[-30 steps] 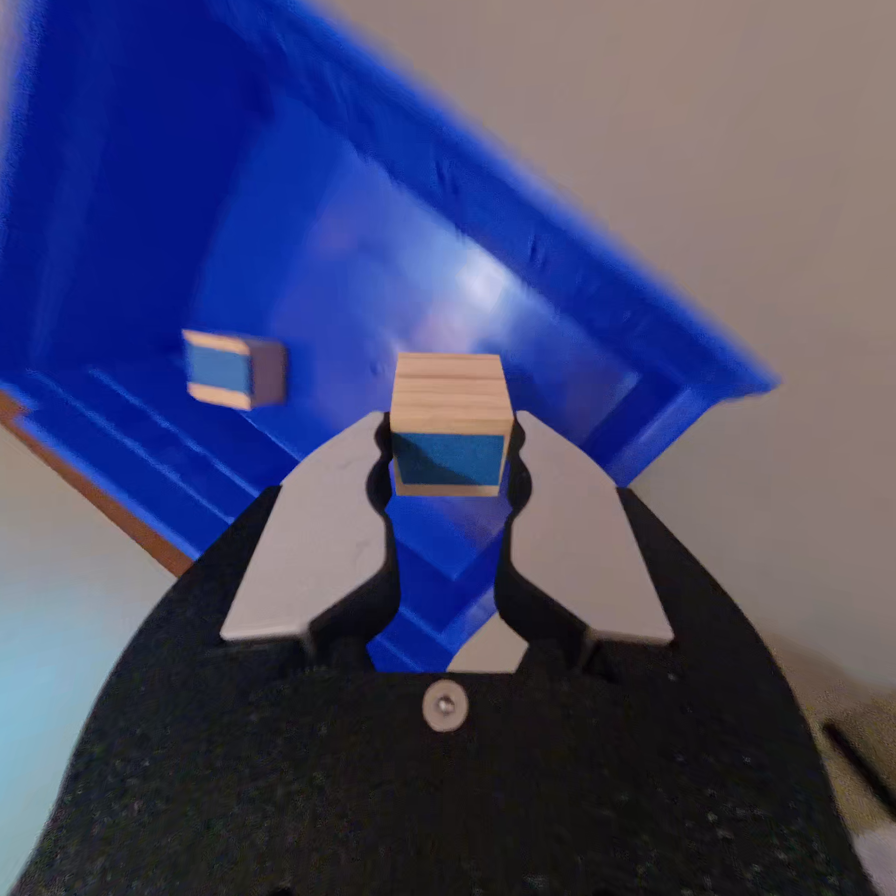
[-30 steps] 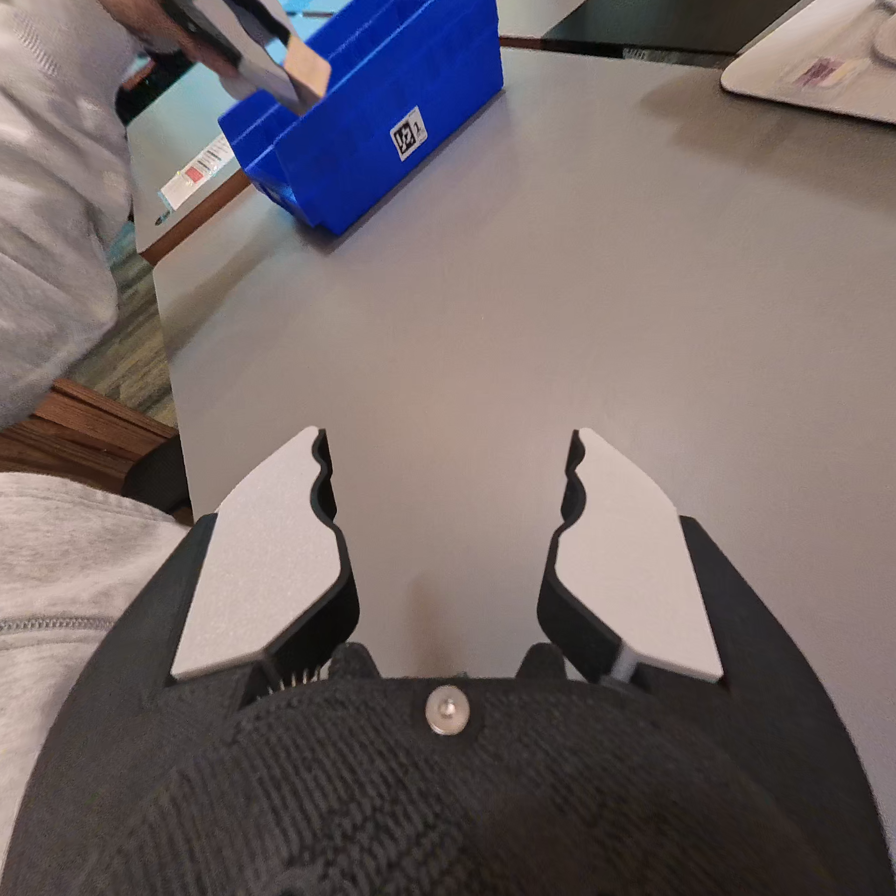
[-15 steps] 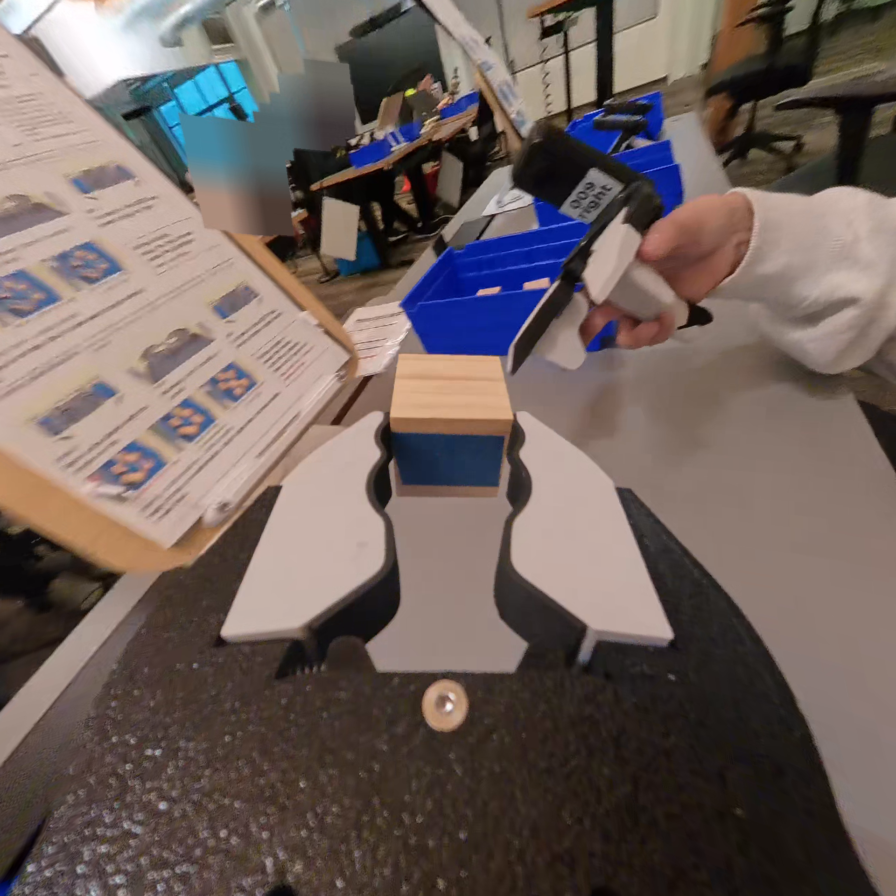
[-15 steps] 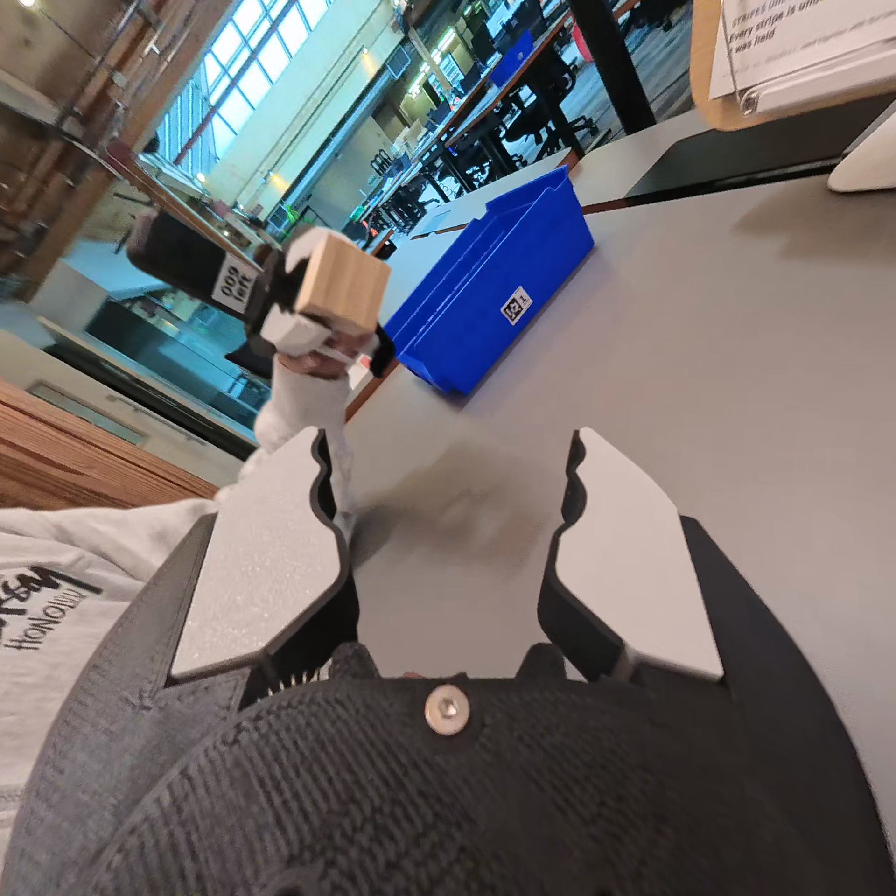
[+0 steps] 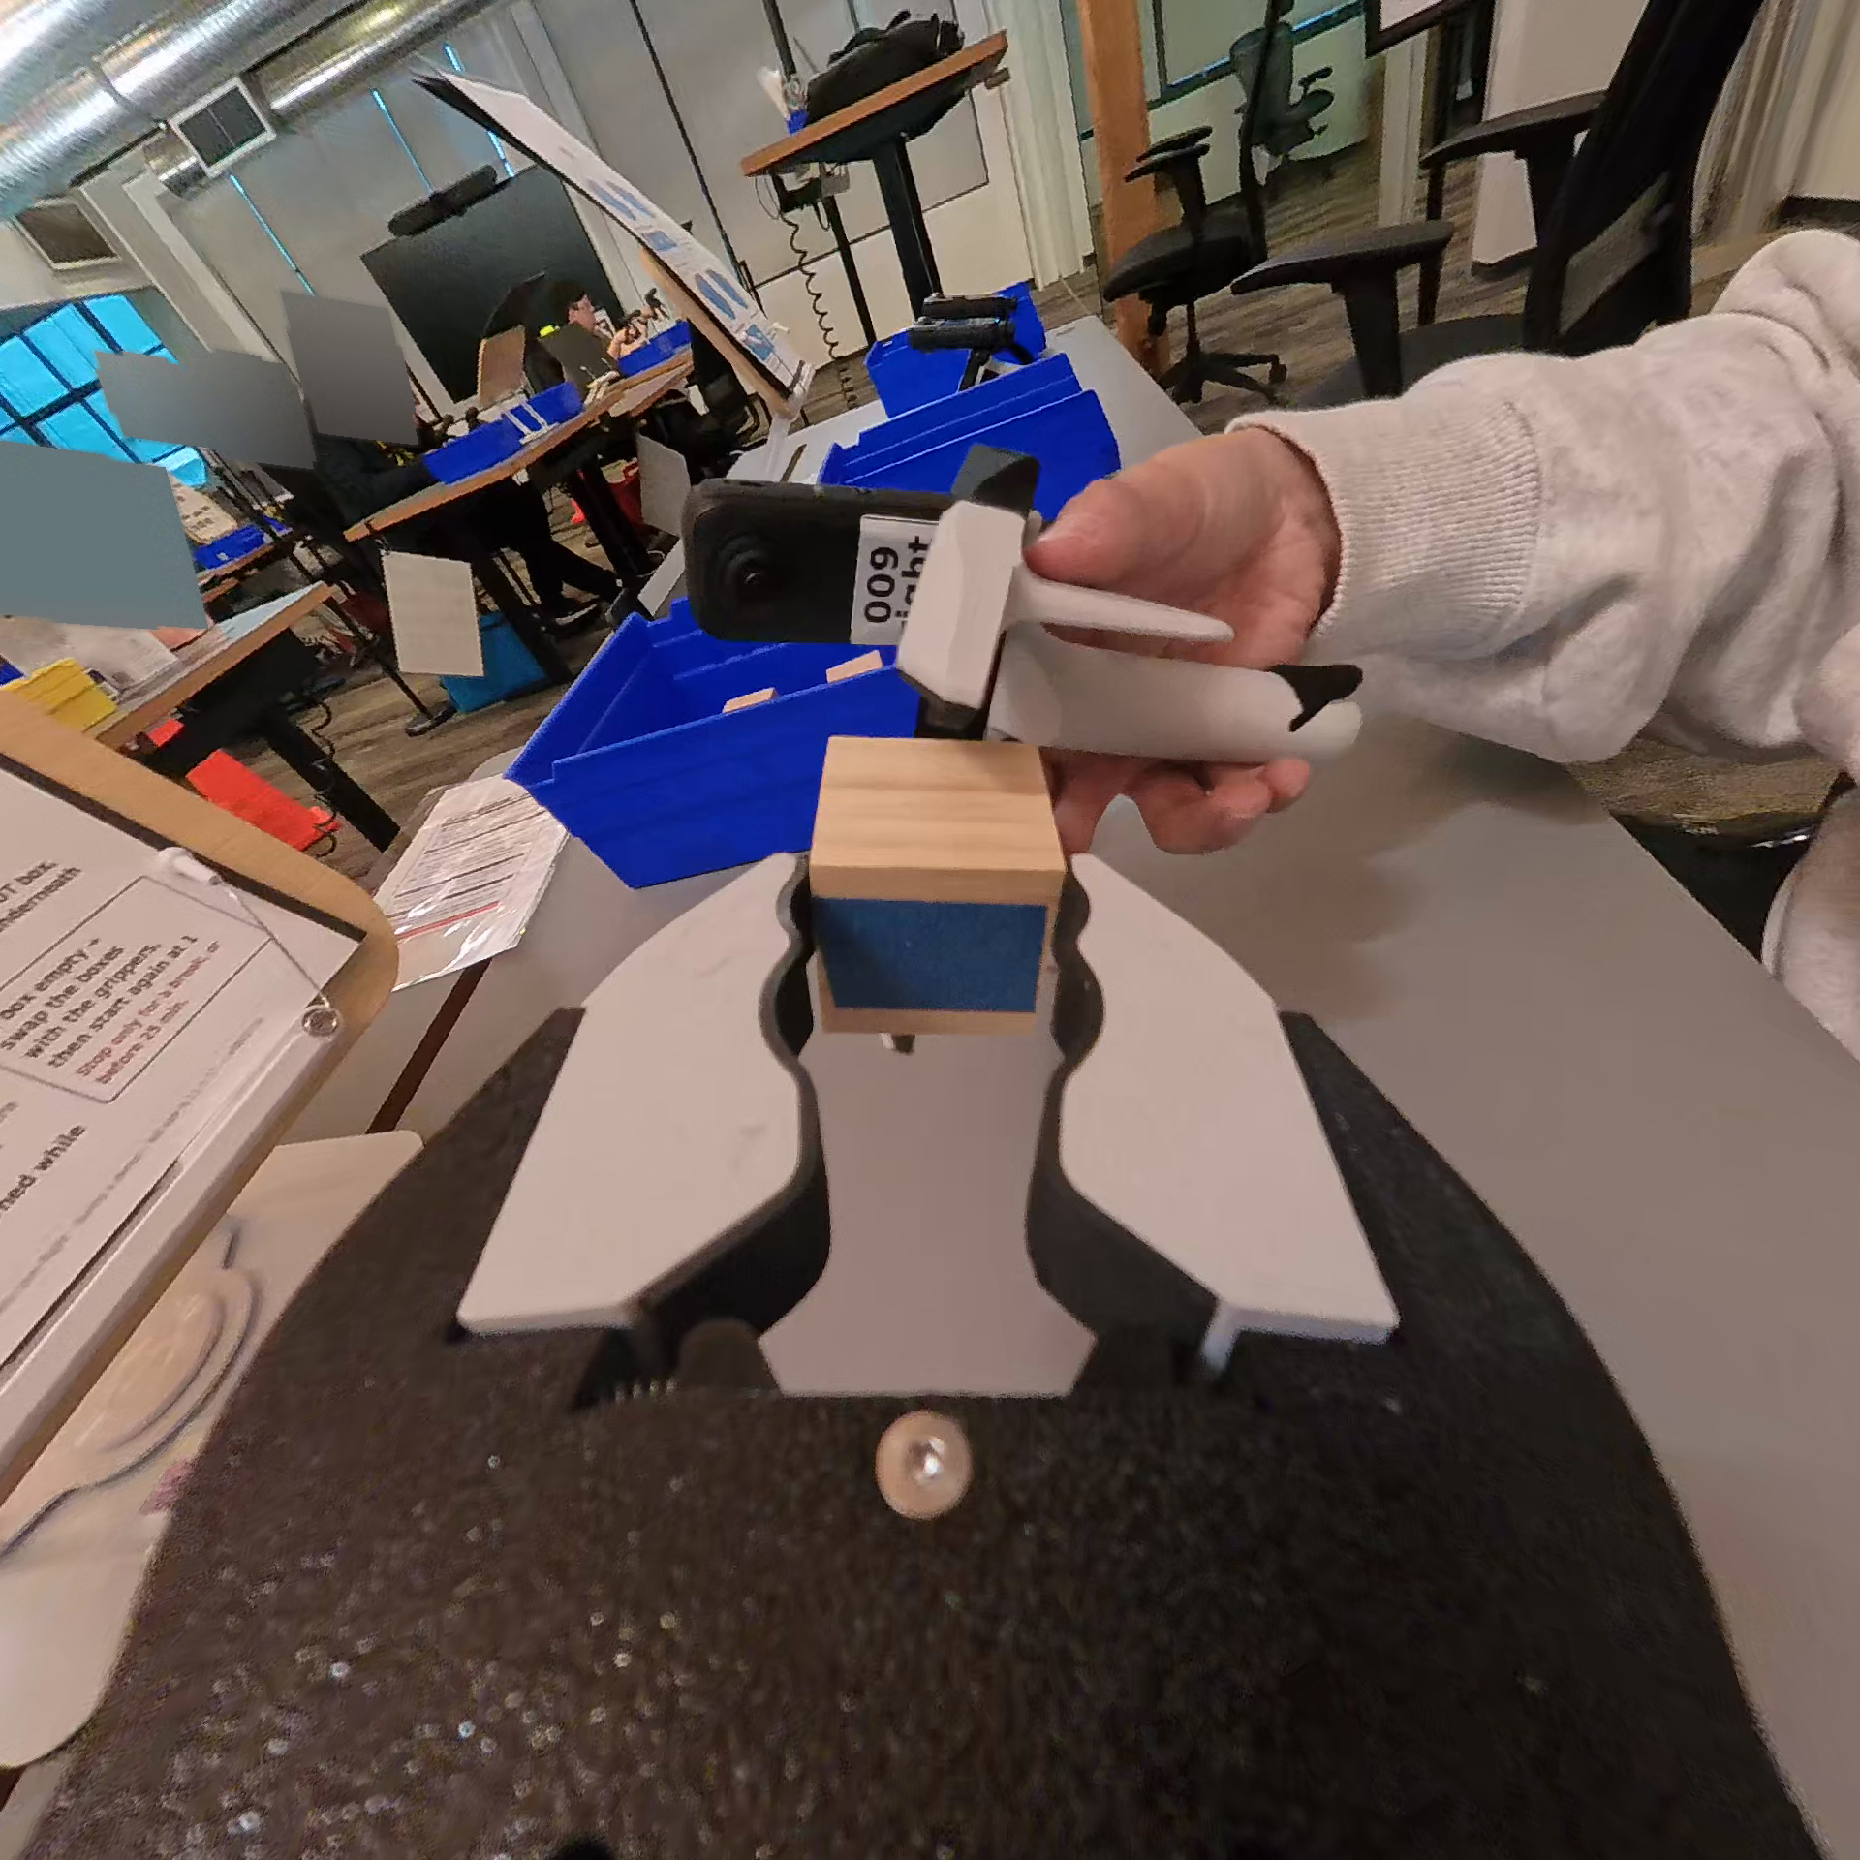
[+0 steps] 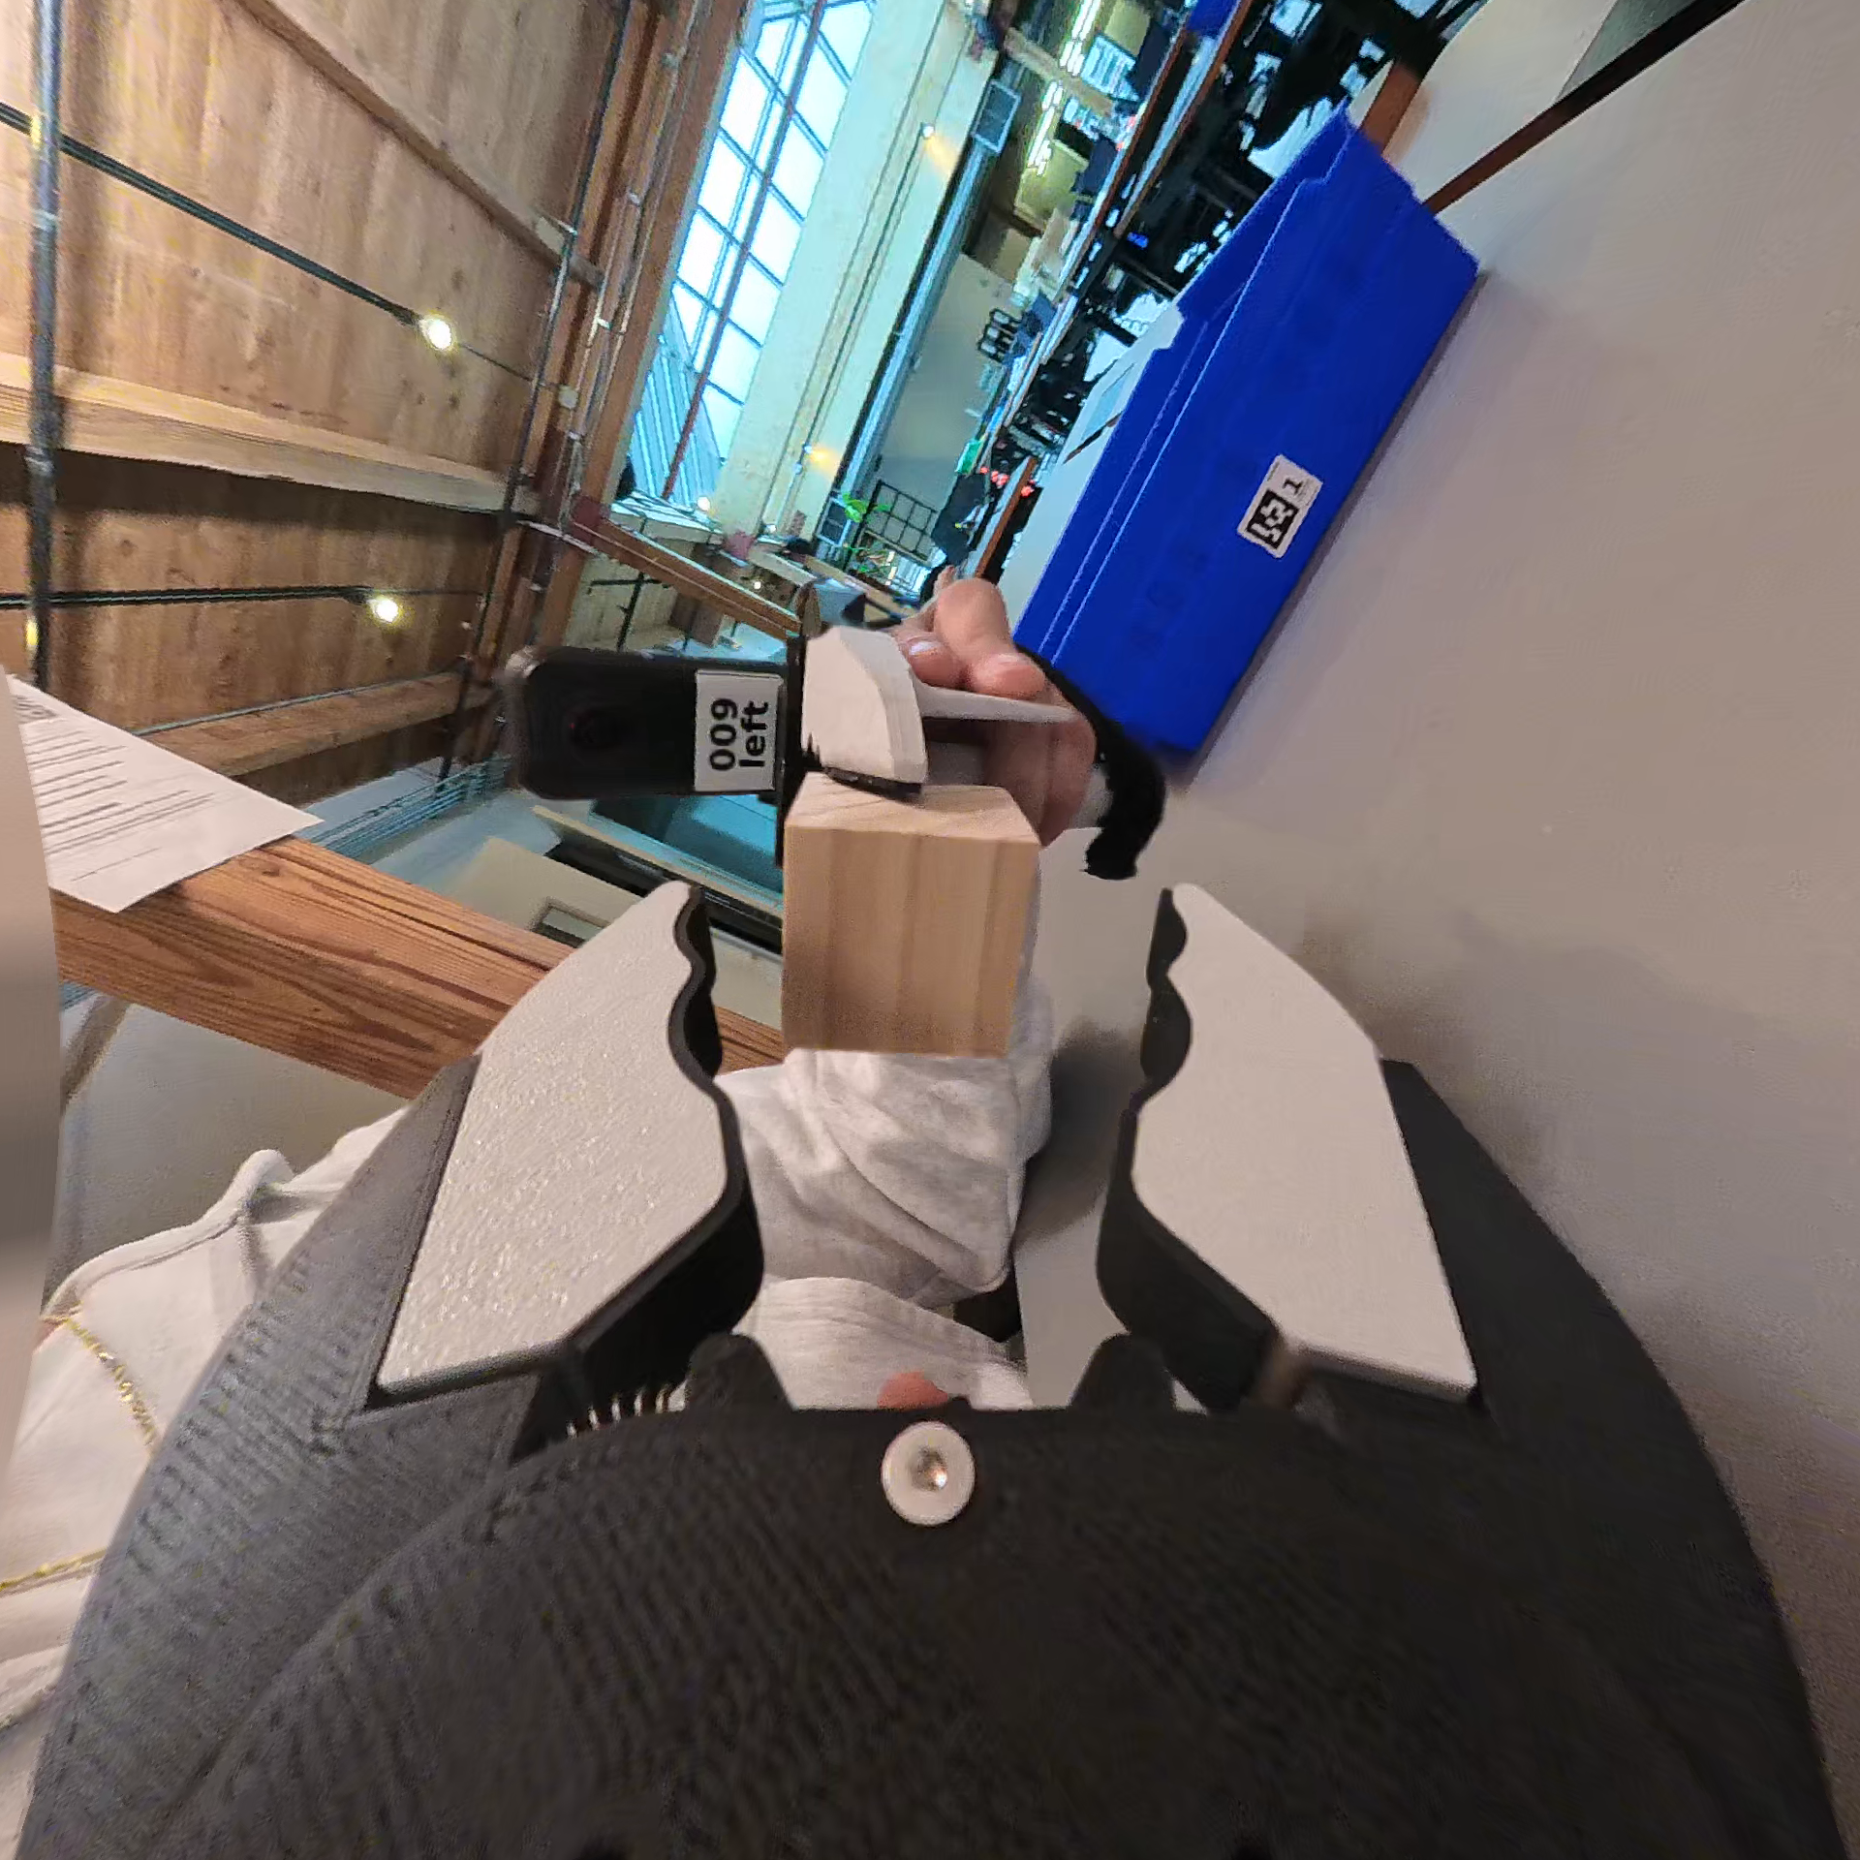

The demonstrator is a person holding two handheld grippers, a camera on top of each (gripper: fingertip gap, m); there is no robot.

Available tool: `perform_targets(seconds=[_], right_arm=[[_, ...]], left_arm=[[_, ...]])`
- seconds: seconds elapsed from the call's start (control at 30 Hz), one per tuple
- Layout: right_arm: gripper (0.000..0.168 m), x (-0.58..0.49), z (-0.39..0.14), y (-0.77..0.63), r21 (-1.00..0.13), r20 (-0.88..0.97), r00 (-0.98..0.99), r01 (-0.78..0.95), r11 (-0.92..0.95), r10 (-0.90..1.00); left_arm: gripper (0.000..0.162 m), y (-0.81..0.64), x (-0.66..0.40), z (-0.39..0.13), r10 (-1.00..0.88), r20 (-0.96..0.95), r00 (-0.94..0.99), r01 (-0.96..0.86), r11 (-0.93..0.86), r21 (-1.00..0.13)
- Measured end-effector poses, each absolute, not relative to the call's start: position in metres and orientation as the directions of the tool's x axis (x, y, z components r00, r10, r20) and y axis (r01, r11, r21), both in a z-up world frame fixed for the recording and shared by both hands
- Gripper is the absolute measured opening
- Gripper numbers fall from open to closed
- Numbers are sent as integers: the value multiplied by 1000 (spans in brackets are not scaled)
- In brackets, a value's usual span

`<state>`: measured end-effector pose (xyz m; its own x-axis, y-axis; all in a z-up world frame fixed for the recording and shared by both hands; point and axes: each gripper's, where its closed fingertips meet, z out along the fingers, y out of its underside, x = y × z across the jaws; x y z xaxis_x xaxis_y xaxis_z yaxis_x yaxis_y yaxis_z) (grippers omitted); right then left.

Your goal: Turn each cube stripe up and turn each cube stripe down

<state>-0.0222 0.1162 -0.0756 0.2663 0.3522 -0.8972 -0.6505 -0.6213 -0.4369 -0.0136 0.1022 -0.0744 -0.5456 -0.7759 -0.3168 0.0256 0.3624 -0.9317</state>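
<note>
My left gripper (image 5: 931,911) is shut on a wooden cube (image 5: 936,886) and holds it in the air above the grey table (image 5: 1459,1006). The cube's blue stripe (image 5: 926,954) faces my left camera. My right gripper (image 6: 926,956) is open and rolled on its side, facing the left one. The same cube (image 6: 911,921) shows plain wood between the right fingertips, closer to the left finger, touching neither. In the left wrist view the right gripper's body (image 5: 966,614) is just behind the cube, held by a hand. In the right wrist view the left gripper's body (image 6: 745,730) is behind the cube.
A blue bin (image 5: 705,775) holding wooden cubes stands on the table behind the grippers. Another blue bin (image 6: 1258,473) with a white tag stands on the table in the right wrist view. A clipboard with printed sheets (image 5: 151,996) stands at the left. Grey sleeves (image 5: 1610,523) are close by.
My left gripper has lifted the cube out of the blue bin and carried it over the table. My right gripper has risen, rolled sideways and closed in until its open fingers bracket the cube.
</note>
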Motion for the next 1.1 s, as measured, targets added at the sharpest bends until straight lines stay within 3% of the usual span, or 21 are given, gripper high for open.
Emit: perform_targets(seconds=[0.13, 0.37, 0.5, 0.63, 0.77, 0.93, 1.1], right_arm=[[46, -19, -70, 119, -406, -906, 214, -678, -613, 364], [45, -19, -75, 119, -433, -899, 264, -649, -625, 349], [45, 0, -67, 113, -543, -838, 425, -602, -586, 341], [45, 50, -52, 100, -700, -679, 681, -486, -524, 275], [45, 124, -41, 76, -786, -437, 896, -343, -515, 71], [46, 202, -36, 31, -756, -226, 963, -267, -598, -145], [46, 277, -75, -23, -610, -26, 937, -290, -737, -347]], left_arm=[[44, 101, -13, -77, -776, -320, -543, 28, 365, -931], [45, 102, -13, -83, -793, -320, -518, -7, 378, -926], [62, 102, -10, -79, -832, -287, -475, -5, 329, -944], [68, 113, -5, -80, -876, -249, -414, -20, 282, -959], [67, 123, 1, -81, -920, -162, -357, -35, 186, -982], [64, 141, 10, -97, -953, -168, -251, -87, 195, -977], [64, 142, 9, -112, -953, -185, -242, -128, 220, -967]])
